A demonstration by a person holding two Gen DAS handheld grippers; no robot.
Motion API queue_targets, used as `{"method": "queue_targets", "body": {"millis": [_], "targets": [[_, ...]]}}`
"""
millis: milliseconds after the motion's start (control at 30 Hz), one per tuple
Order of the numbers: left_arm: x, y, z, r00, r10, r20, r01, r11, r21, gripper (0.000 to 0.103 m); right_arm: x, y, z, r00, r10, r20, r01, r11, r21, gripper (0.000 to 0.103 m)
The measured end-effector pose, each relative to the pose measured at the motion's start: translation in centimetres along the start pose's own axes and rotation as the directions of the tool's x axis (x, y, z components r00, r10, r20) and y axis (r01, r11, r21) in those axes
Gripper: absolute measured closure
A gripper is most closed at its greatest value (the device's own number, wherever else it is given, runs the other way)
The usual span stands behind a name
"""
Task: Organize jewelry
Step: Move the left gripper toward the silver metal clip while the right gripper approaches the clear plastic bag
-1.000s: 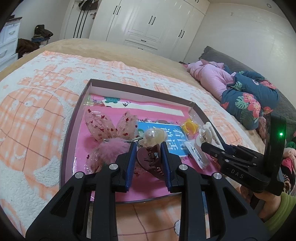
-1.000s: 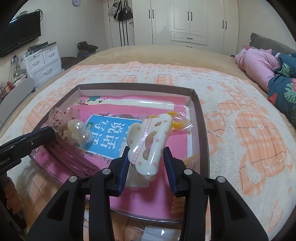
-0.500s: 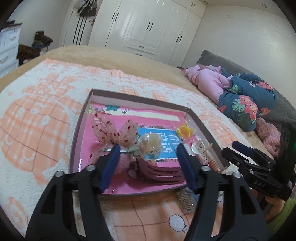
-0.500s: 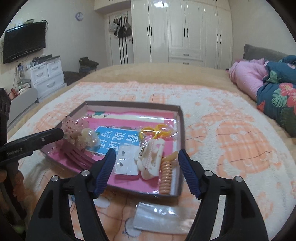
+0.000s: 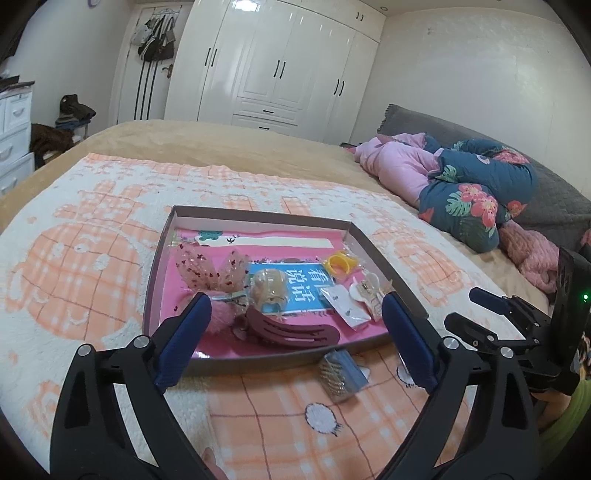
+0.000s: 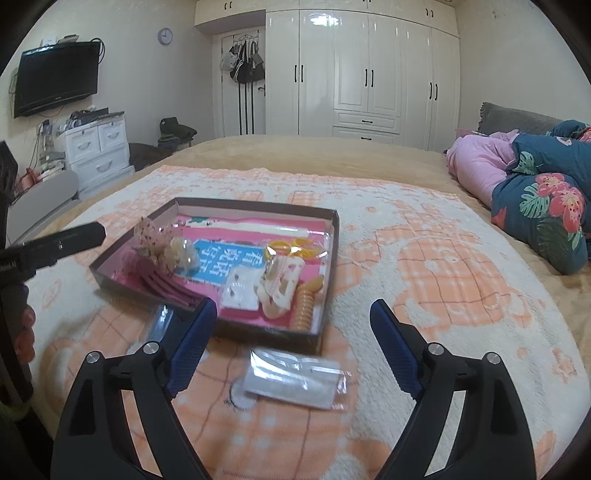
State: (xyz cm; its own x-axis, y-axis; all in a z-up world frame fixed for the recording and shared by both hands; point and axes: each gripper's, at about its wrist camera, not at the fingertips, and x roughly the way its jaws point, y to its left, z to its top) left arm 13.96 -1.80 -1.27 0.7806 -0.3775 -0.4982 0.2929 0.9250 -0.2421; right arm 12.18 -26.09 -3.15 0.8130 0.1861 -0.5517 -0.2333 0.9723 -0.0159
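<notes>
Both grippers, left and right, have just spread wide, nothing between my ribbed blue pads.

Glossy maroon claw clip and cream plastic clip lie in the shallow cardboard tray on the fluffy peach-checked blanket; crinkly clear packet lies just outside.

- white glossy wardrobe fills back wall, black handles
- wall TV left, round clock beside door
- white drawer unit under TV
- bags hang on door
- bed with tan cover, peach-white blanket on top
</notes>
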Motion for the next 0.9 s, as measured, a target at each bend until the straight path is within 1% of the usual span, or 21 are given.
{"method": "queue_targets", "body": {"millis": [200, 300, 433, 567, 633, 800, 867, 900], "targets": [[0.1, -0.5, -1.2, 0.999, -0.001, -0.048, 0.0, 1.0, -0.007, 0.017, -0.3, 0.5, -2.3, 0.999, -0.002, -0.053, -0.002, 0.998, -0.07, 0.02], [0.2, -0.9, -1.9, 0.998, 0.002, -0.068, -0.002, 1.0, 0.001, 0.017, -0.2, 1.2, -3.6, 0.997, -0.026, -0.069, 0.017, 0.991, -0.135, 0.02], [0.8, -1.3, -3.0, 0.993, -0.011, -0.114, 0.01, 1.0, -0.01, 0.017, 0.7, 1.9, -4.7, 0.994, -0.059, -0.093, 0.038, 0.976, -0.212, 0.02], [2.0, -1.9, -4.1, 0.985, -0.025, -0.168, 0.023, 1.0, -0.014, 0.017, 2.2, 2.2, -5.2, 0.989, -0.097, -0.109, 0.065, 0.962, -0.264, 0.02], [2.7, -2.1, -4.6, 0.981, -0.023, -0.192, 0.022, 1.0, -0.009, 0.017, 3.1, 2.4, -5.6, 0.985, -0.133, -0.112, 0.093, 0.948, -0.304, 0.02], [4.6, -2.0, -5.4, 0.968, -0.04, -0.247, 0.029, 0.998, -0.049, 0.018, 4.5, 2.6, -5.3, 0.984, -0.147, -0.101, 0.105, 0.935, -0.339, 0.021], [5.2, -1.9, -5.6, 0.965, -0.038, -0.259, 0.022, 0.998, -0.064, 0.018, 5.0, 2.6, -5.1, 0.983, -0.154, -0.1, 0.111, 0.933, -0.343, 0.024], [5.4, -1.9, -5.6, 0.964, -0.041, -0.262, 0.023, 0.997, -0.069, 0.018, 5.2, 2.5, -5.0, 0.982, -0.157, -0.103, 0.113, 0.932, -0.343, 0.028]]}}
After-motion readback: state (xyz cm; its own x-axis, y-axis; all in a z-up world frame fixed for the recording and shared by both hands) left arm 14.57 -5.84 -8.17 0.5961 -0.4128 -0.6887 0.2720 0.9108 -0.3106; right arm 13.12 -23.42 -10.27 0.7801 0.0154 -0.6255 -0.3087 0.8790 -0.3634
